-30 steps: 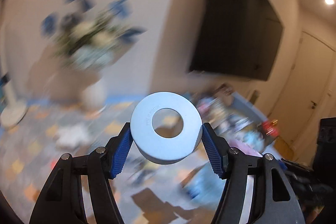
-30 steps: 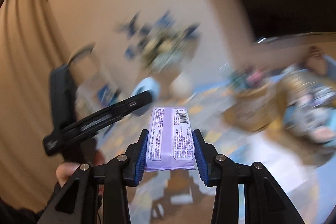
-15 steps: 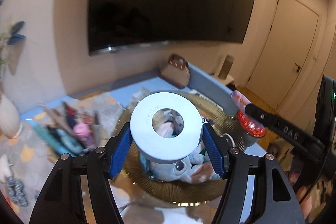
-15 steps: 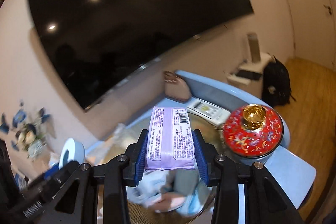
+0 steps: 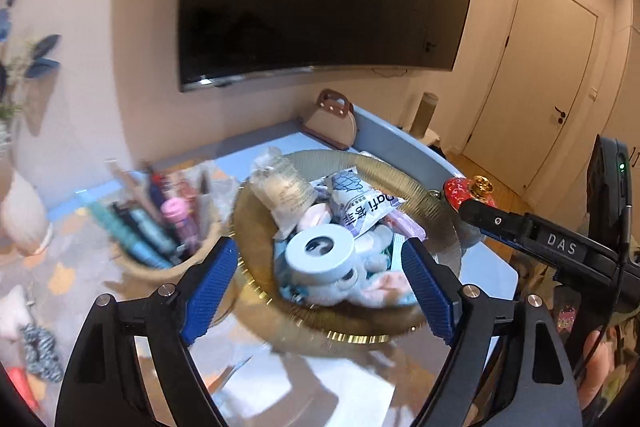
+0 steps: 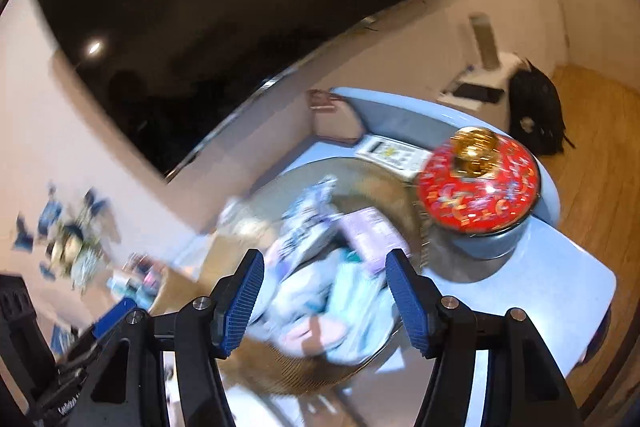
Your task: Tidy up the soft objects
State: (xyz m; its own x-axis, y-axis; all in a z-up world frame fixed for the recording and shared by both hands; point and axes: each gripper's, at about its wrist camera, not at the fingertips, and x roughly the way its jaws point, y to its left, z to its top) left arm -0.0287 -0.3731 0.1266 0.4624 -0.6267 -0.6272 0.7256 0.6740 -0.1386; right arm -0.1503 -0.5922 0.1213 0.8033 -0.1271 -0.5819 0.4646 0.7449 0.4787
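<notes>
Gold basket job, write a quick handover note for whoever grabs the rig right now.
Left hand-held gripper: open, empty, above the gold basket.
Right hand-held gripper: open, empty, also over it.
White tape roll lies on the blue plush toy in the basket; purple pack lies inside too.
Done: both are in.
Left: the striped fabric piece outside the basket may need collecting.

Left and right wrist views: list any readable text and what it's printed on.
"DAS": white letters on the black arm of the right gripper, seen in the left wrist view.
"ofi", partly cut off, beside large Chinese characters I can't read with confidence: on the white and purple packet in the gold basket.
Print on the clear bag: too blurred.
Lettering low on the left gripper in the right wrist view: too blurred.
Purple pack: blurred, unreadable.
</notes>
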